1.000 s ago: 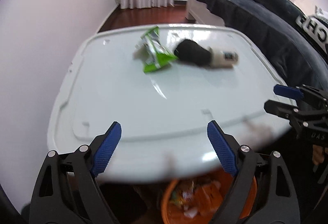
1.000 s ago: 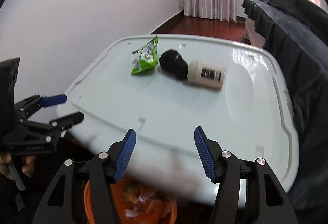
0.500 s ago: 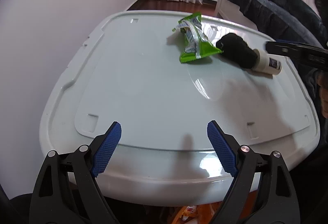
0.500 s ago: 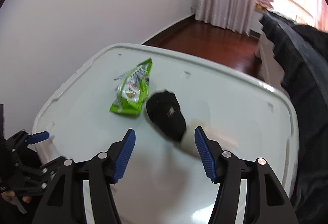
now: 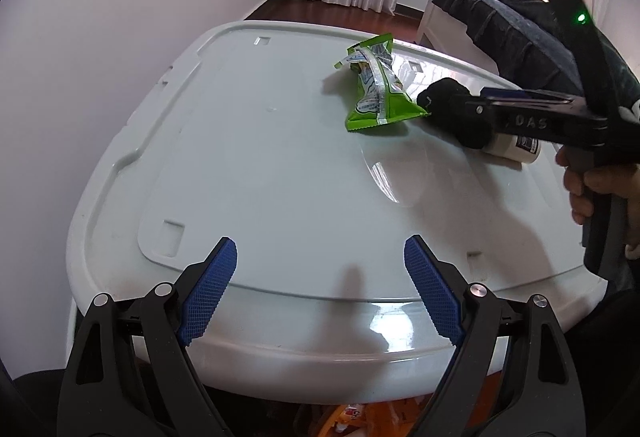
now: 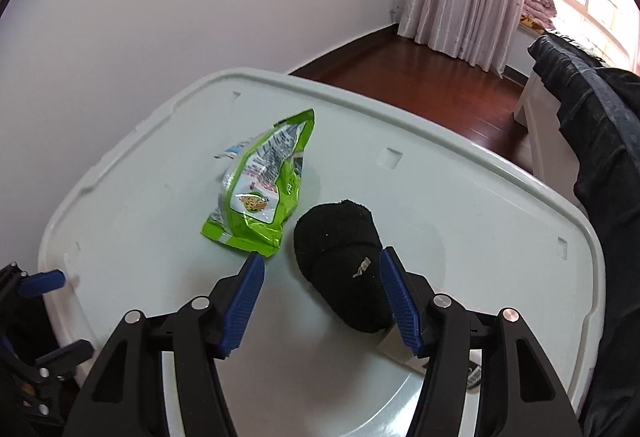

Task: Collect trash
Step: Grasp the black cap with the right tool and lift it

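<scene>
The right gripper point(image 6: 322, 287) hovers released, its jaws straddling the black sock point(image 6: 340, 257) on the bottle point(image 5: 516, 149), probably to grasp it; the left gripper point(image 5: 320, 285) waits wide apart and empty. The green wrapper point(image 6: 260, 193) lies just beside.

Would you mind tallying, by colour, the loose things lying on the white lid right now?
Green: 1, the snack bag
Black: 1, the sock pulled over one end of the bottle
White: 1, the bottle
Total: 3
</scene>
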Tool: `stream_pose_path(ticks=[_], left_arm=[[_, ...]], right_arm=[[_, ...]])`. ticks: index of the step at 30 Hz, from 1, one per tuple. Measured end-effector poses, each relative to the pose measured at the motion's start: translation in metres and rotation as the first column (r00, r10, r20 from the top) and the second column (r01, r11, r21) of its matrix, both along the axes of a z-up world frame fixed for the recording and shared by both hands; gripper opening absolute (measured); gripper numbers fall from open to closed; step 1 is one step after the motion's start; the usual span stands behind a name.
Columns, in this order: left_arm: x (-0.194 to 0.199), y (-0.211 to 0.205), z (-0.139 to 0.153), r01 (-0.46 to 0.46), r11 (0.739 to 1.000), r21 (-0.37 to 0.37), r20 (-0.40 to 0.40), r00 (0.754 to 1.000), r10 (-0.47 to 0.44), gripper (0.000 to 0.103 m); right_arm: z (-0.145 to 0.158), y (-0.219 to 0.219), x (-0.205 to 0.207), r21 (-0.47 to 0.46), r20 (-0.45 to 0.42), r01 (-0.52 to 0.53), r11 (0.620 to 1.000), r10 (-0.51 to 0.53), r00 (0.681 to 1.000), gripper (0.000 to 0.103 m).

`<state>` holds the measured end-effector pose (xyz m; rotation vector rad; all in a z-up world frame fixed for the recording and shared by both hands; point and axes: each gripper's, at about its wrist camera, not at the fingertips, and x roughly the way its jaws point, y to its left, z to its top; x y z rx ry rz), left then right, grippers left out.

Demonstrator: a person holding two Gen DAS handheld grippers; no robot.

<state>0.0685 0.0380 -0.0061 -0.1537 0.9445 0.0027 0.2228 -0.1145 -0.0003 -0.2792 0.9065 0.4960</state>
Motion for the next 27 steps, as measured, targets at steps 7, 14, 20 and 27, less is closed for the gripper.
stream_pose_path(ticks=[7, 14, 20, 27], left_arm=[[0.000, 0.002, -0.001, -0.009, 1.000, 0.005, -0.001, 1.000, 0.009, 0.084], [0.000, 0.002, -0.002, -0.015, 1.000, 0.014, -0.003, 1.000, 0.015, 0.084], [-0.002, 0.001, -0.002, -0.025, 0.999, 0.020, 0.000, 1.000, 0.025, 0.084], [-0.003, 0.000, 0.000, -0.028, 0.999, 0.038, 0.014, 1.000, 0.028, 0.084]], right_arm=[[-0.013, 0.015, 0.012, -0.094, 0.005, -0.018, 0.995, 0.019, 1.000, 0.061], [-0.023, 0.027, 0.023, -0.166, 0.018, -0.015, 0.986, 0.018, 1.000, 0.061], [-0.036, 0.033, 0.029, -0.228, 0.013, -0.015, 0.973, 0.019, 1.000, 0.051], [-0.022, 0.037, 0.021, -0.184, 0.056, -0.004, 0.983, 0.015, 0.998, 0.042]])
